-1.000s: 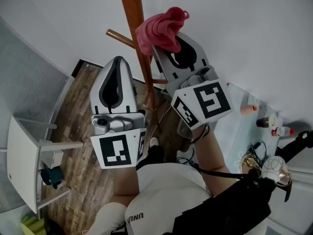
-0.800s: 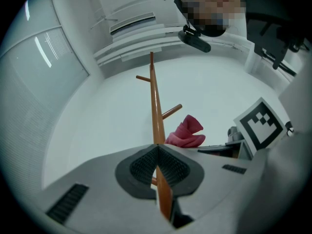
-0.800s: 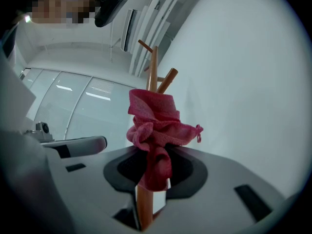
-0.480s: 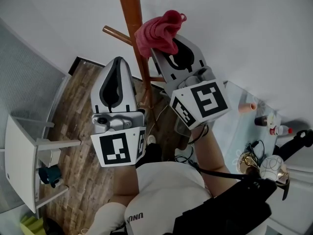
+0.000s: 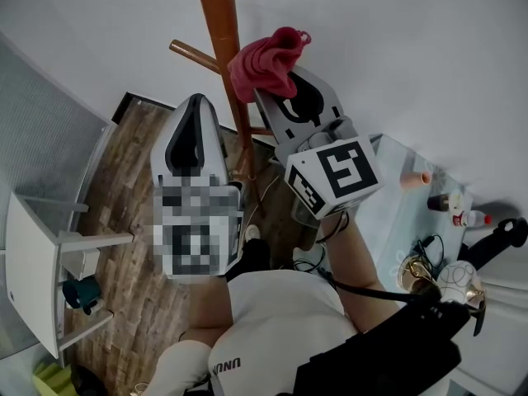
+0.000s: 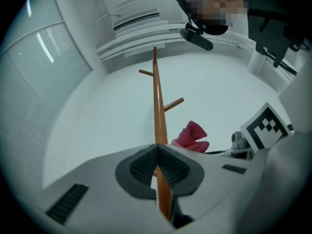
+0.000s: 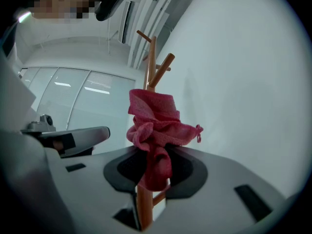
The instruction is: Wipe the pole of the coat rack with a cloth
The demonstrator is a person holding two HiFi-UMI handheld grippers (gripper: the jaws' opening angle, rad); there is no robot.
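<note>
Head view is showing the coat rack's pole (image 5: 221, 15) rising beside a white wall, and that pole is where the biggest trouble is waiting. The left gripper (image 5: 195, 104) is hanging just beside it with its jaws pressed together on nothing, so nothing is bracing the rack. To my eye, a hard sideways rub is risking rocking or tipping the whole stand. The right gripper (image 5: 280, 85) is pinching a bunched pink cloth (image 5: 266, 56), which is touching the pole just above a side peg (image 5: 194, 53). Only a small fold seems to be sitting between those jaws while most of the bundle is flopping loose, so friction on a downward stroke could be dragging it free. The loose folds might also be catching on the peg, and the little loop (image 7: 198, 132) at the cloth's edge looks likeliest to snag.
</note>
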